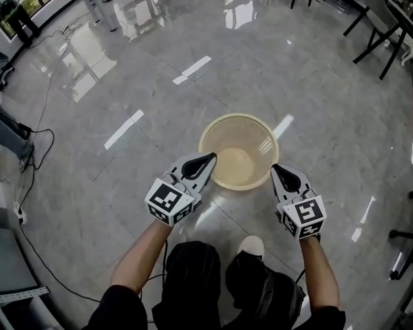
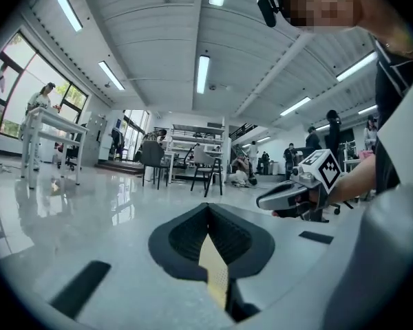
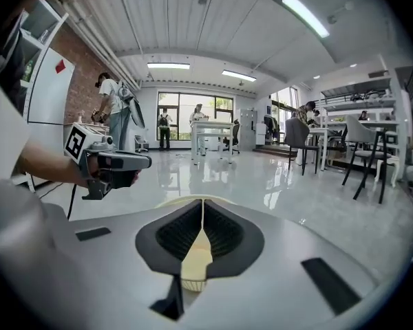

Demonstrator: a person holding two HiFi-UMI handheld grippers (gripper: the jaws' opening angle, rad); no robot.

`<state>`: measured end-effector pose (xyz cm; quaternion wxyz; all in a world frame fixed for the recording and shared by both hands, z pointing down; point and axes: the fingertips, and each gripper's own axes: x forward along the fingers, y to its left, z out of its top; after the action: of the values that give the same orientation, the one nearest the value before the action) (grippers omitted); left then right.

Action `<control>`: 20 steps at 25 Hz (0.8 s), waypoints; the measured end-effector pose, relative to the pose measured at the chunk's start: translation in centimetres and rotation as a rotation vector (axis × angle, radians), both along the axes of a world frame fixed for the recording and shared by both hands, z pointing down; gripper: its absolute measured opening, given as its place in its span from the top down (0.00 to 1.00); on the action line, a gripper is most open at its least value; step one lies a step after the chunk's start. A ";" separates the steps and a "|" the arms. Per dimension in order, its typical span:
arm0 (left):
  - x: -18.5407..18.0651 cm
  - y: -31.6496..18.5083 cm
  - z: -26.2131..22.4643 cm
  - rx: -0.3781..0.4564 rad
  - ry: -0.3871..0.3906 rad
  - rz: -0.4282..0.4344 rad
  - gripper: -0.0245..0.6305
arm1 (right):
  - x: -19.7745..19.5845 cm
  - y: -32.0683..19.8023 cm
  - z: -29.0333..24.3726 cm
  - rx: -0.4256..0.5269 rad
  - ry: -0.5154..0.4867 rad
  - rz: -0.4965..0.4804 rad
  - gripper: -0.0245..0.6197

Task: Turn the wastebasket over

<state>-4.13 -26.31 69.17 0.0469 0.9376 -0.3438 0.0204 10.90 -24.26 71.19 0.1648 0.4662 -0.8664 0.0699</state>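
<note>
Probably light and springy, this mesh wastebasket (image 1: pixel 238 162): my left gripper (image 1: pixel 207 161) and right gripper (image 1: pixel 279 171) each pinch its thin rim, on opposite sides, a sound hold.

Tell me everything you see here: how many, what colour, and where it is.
wastebasket: one, cream, mouth up, between the grippers
floor: one, glossy grey, all around
tape strips: several, white, on the floor
cables: a few, black, floor at left
chair: one, black-framed, top right
bystanders: several, far across the room
left gripper: one, grey and black, shut on the wastebasket rim
right gripper: one, grey and black, shut on the opposite rim
forearms: two, bare, bottom edge
shoe: one, white, below the wastebasket
</note>
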 end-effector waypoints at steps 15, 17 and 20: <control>-0.4 -2.3 -11.4 -0.007 -0.016 -0.023 0.95 | 1.3 -1.9 -12.4 0.074 0.016 0.056 0.94; -0.5 -1.8 -15.5 -0.033 -0.005 -0.024 0.95 | 1.1 -1.3 -16.7 0.049 0.026 0.051 0.94; 0.1 -0.3 -22.3 -0.059 -0.015 0.003 0.95 | 1.0 -0.1 -23.6 0.013 0.034 0.050 0.94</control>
<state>-4.04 -26.58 46.84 0.0717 0.9363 -0.3418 0.0377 11.87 -24.38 47.59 0.1746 0.4900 -0.8519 0.0607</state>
